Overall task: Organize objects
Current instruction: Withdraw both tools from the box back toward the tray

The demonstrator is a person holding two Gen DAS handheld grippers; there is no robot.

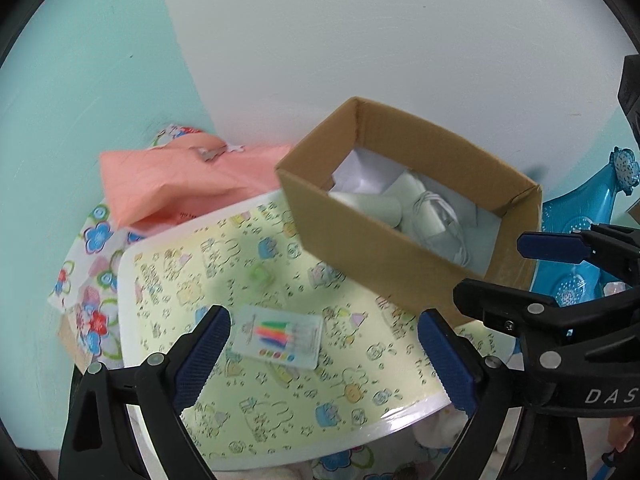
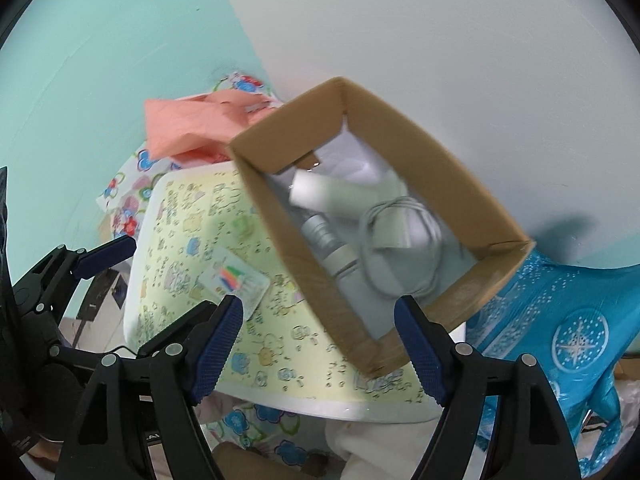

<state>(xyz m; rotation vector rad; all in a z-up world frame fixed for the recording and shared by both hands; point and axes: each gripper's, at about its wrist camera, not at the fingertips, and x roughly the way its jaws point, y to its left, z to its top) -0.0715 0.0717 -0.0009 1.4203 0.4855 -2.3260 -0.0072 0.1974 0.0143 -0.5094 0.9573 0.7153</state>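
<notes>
Two grippers: both spread wide, nothing between the pads; left gripper (image 1: pixel 324 364) hangs over the candle pack, right gripper (image 2: pixel 318 350) over the box's near corner
candle pack (image 1: pixel 280 336): flat clear blister with coloured candles inside; lies loose on the patterned board, toward its near edge, apart from the box
candle pack handling: looks light, thin, slick plastic; likely flexes and skates if you push it; pinch across the short width at the card edges, not on the bubble; candles inside can snap, so close gently
cardboard box (image 1: pixel 404 240): open top, sits on the board's far-right part, near corner overhanging the board's right edge; already holds white tubes and a coiled white cable (image 2: pixel 400 240)
box handling: stiff walls but thin; take one wall at the rim, pads inside and outside; contents loose, so keep it level; judged light to moderate
patterned board (image 1: pixel 168 280): glossy, rigid-looking, pale yellow with white border; rests on soft bedding, so expect it to tip under a press near any edge
pink cloth (image 1: pixel 160 184): soft, crumpled, at the board's far-left corner; grab a fold anywhere
blue patterned item (image 2: pixel 560 320): just right of the box, shiny film; cannot tell what it is
next, as I judge it: you drop the candle pack into the box
</notes>
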